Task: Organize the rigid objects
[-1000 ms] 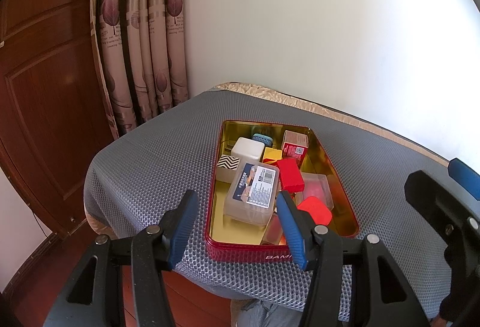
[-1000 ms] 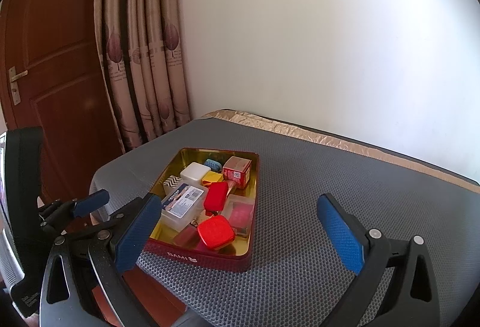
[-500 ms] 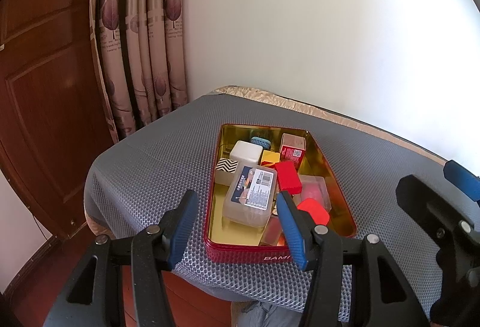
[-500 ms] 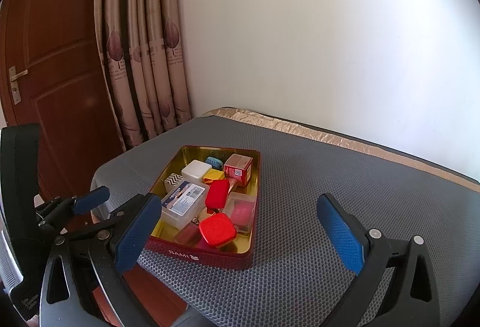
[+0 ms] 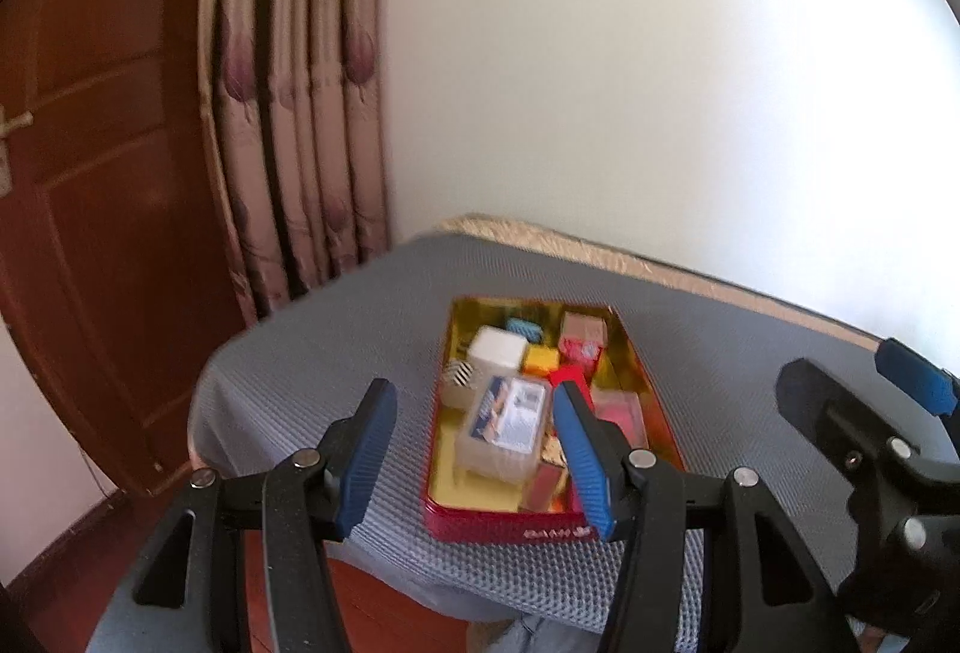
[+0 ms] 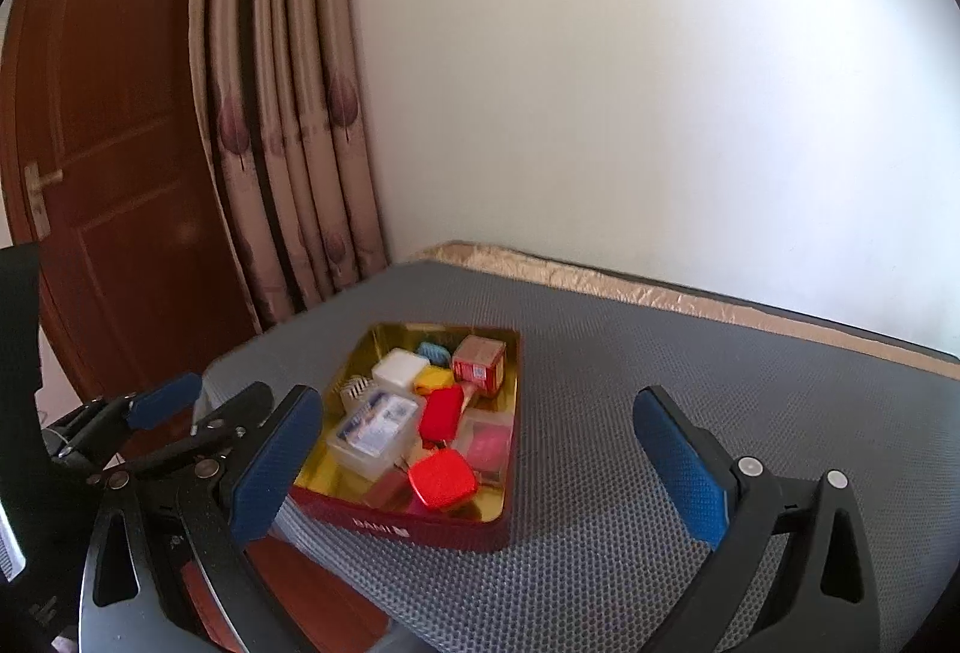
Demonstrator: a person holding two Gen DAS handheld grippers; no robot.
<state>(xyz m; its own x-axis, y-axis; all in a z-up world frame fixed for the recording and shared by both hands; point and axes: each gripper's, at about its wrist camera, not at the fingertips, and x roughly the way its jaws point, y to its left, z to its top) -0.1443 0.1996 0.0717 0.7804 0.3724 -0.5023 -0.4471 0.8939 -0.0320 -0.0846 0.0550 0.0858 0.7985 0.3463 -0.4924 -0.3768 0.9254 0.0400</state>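
Red tin of small boxes on grey-covered table. Left gripper and right gripper both gape apart, holding nothing.

A plain white wall stands bright behind the bench, whose grey mesh cover leaves a beige fringed strip along its far edge. Beyond its far left corner hang beige curtains with purple leaf prints, beside a dark brown wooden door with a brass handle.

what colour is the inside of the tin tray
Shiny gold inside the tin tray, with dark red outer walls; clearest in the right wrist view.
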